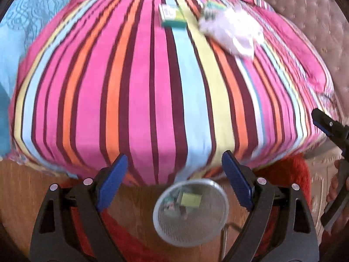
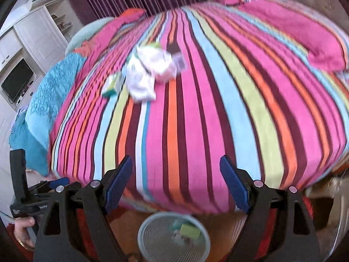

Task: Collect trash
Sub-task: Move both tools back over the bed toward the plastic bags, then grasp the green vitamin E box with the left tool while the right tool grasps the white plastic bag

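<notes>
Both tongs [image 1: 174,181] [image 2: 176,183] gape over bin [image 2: 152,224], bed edge [image 2: 174,205]

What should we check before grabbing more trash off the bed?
1. Left gripper open with nothing between its fingers: ok.
2. Right gripper open with nothing between its fingers: ok.
3. Trash left on the bed: ok. A crumpled white wrapper and a small box lie there, with other scraps at the wrapper's far side.
4. Bin within reach: ok. It stands on the floor at the foot of the bed, just below both grippers, and already holds some bits.
5. Nothing on the cover between grippers and trash: ok.
6. Whether wrapper and box touch: cannot tell, both views are blurred.
</notes>
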`<action>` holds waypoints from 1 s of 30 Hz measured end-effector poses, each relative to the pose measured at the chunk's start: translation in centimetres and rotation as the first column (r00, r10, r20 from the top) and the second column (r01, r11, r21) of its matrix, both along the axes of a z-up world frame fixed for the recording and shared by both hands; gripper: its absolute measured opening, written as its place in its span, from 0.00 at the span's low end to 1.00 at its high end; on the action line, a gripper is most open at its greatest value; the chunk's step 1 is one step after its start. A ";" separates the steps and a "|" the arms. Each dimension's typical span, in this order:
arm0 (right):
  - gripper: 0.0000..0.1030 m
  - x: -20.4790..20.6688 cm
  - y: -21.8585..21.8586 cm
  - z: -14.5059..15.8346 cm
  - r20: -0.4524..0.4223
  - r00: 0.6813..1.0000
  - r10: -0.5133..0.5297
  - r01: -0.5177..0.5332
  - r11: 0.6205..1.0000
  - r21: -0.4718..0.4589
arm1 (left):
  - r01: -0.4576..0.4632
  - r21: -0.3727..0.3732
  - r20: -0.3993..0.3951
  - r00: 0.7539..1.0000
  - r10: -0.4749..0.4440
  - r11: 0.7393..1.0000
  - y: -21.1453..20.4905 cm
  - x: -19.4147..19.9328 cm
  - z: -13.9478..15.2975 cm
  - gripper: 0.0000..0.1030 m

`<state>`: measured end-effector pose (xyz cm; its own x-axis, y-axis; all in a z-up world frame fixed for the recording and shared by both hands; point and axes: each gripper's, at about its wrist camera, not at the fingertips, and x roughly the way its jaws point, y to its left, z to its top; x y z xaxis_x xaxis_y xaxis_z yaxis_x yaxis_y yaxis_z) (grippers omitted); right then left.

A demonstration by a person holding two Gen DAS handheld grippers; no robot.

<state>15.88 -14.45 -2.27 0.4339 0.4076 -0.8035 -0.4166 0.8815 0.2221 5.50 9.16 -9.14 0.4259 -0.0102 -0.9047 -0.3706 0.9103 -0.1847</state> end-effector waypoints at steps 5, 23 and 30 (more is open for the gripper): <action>0.75 1.8 1.6 1.0 0.097 0.995 0.003 0.000 0.999 -0.033 | -0.060 -0.001 0.074 0.995 0.060 0.998 1.5 3.0 2.1 0.83; 0.75 8.8 6.8 0.3 0.213 0.972 0.099 -0.066 0.985 -0.159 | -0.180 0.001 0.092 0.979 0.179 0.984 7.6 15.1 2.1 0.83; 0.75 10.3 8.6 -0.5 0.236 0.957 0.168 -0.114 0.967 -0.227 | -0.176 -0.003 0.078 0.981 0.176 0.984 8.0 19.2 1.1 0.83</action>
<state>26.17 -5.85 -2.76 0.5827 0.3140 -0.7496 -0.5586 0.8247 -0.0887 24.73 17.17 -8.02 0.4895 0.0743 -0.8689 -0.5098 0.8327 -0.2160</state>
